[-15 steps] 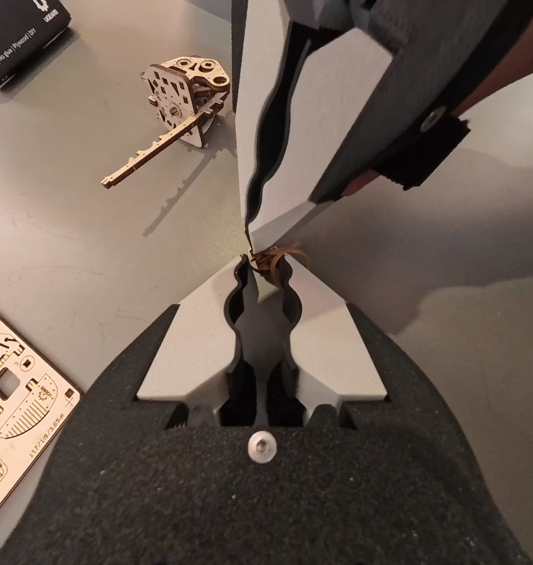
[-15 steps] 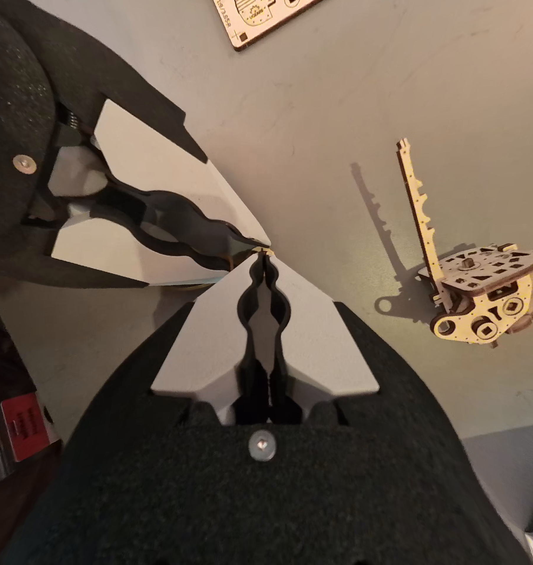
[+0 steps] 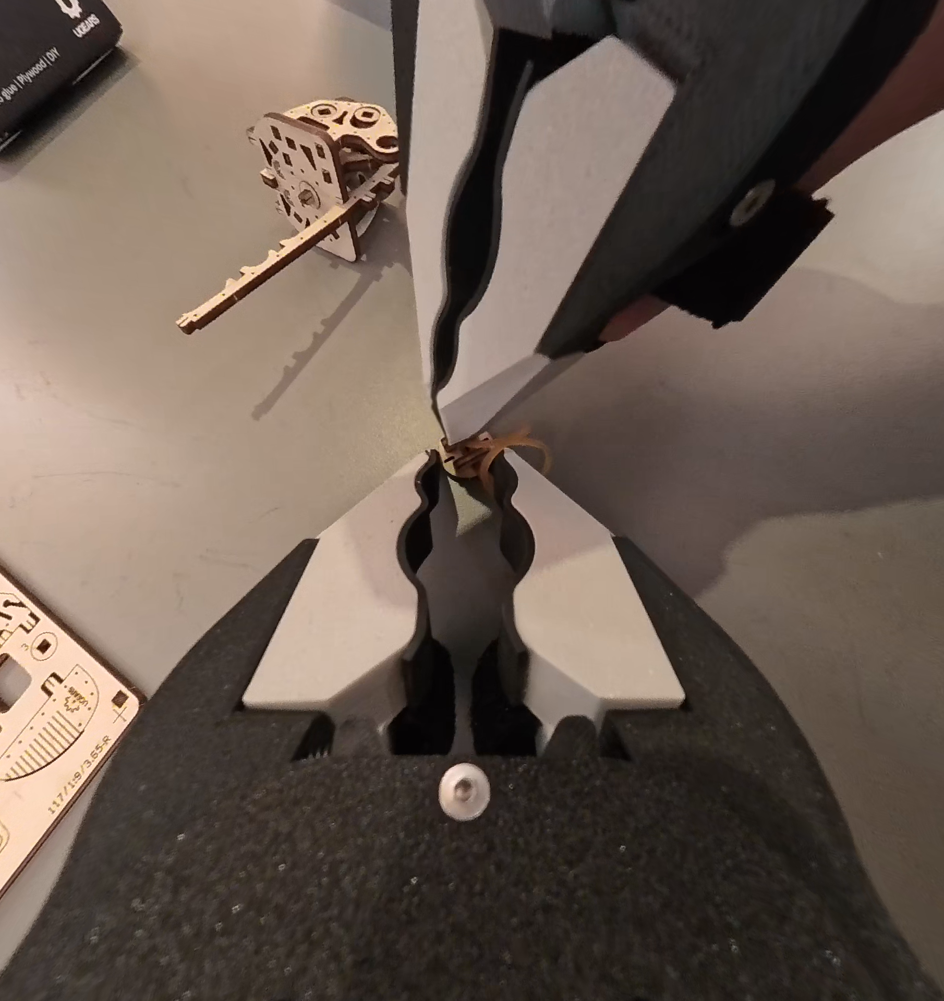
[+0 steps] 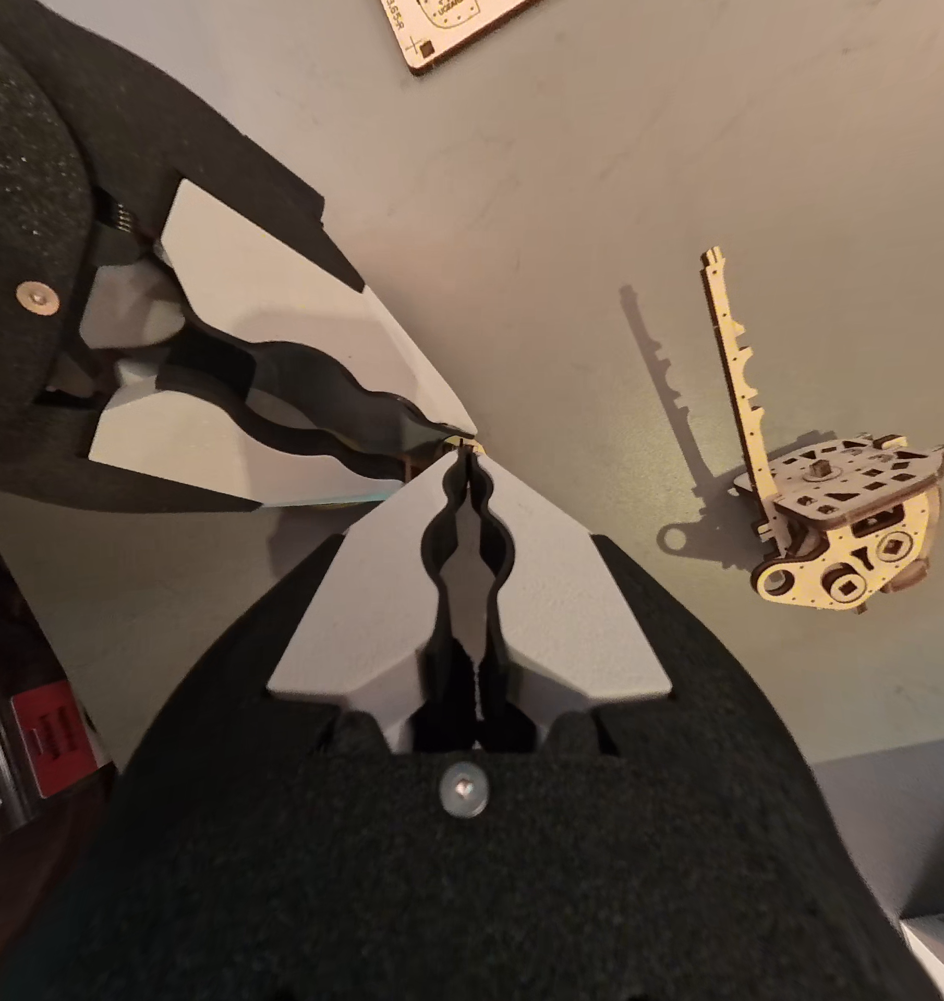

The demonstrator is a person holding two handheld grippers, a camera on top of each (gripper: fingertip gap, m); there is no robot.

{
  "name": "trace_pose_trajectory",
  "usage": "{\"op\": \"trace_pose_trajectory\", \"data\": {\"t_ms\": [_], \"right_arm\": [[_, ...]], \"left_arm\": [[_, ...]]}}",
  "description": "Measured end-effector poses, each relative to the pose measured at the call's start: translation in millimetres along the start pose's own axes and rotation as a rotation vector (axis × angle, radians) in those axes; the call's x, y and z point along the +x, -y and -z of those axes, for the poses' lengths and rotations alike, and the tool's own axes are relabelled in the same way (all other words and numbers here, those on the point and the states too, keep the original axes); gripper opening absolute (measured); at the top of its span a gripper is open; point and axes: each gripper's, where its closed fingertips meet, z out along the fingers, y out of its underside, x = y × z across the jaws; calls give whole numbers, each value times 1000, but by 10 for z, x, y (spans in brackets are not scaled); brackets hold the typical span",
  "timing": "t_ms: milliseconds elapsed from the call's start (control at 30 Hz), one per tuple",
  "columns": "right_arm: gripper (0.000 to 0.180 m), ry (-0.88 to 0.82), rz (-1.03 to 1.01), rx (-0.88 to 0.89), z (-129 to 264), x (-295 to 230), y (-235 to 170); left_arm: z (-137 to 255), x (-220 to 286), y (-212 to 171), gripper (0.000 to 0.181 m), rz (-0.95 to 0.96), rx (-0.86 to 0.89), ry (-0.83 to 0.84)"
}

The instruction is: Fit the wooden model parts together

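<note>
Left wrist view shows our left gripper [image 3: 467, 466] with its jaws pinching a small wooden part [image 3: 465, 455] at the very tips; behind the tips the wavy black pads stand apart. A thin brown rubber band [image 3: 518, 447] loops around that part and curls out to its right. Our right gripper [image 3: 441, 433] comes down from the top of this view, its jaws pressed nearly together, and its tips touch the same small part from above.

From the right wrist view, our right gripper [image 4: 467, 452] has its jaws all but closed, with only a hairline slit between the pads at the tips, which meet the tips of our left gripper [image 4: 459, 439] reaching in from the left. The small part [image 4: 461, 445] shows there only as a pale sliver, so we cannot tell whether the right tips actually clamp it or merely touch it.

On the grey bench [image 3: 107, 433] the half-built wooden model [image 3: 318, 179] stands well apart from the grippers, its long notched arm [image 3: 264, 276] sticking out and casting a shadow. A plywood parts sheet [image 3: 31, 720] lies at the left edge of the left wrist view, and a black box [image 3: 31, 70] sits towards the bench's far left corner.
</note>
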Motion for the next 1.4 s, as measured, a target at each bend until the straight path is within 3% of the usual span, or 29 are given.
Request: {"op": "trace_pose_trajectory", "data": {"t_ms": [833,900,1000,1133,1233,1400], "right_arm": [[0,-14,22,-38,8,-4,-2],[0,-129,46,-122,54,171,-98],[0,12,56,-109,38,32,-151],[0,-94,-54,45,335,401,18],[0,-69,-65,46,366,331,-69],[0,27,-122,287,734,209,26]], "left_arm": [[-1,-2,-1,18,9,0,-6],[-1,-1,-1,18,9,0,-6],[0,-1,0,18,10,0,-7],[-2,0,-1,18,17,0,-13],[-2,-2,-1,18,22,0,-15],[1,60,0,18,10,1,-56]]}}
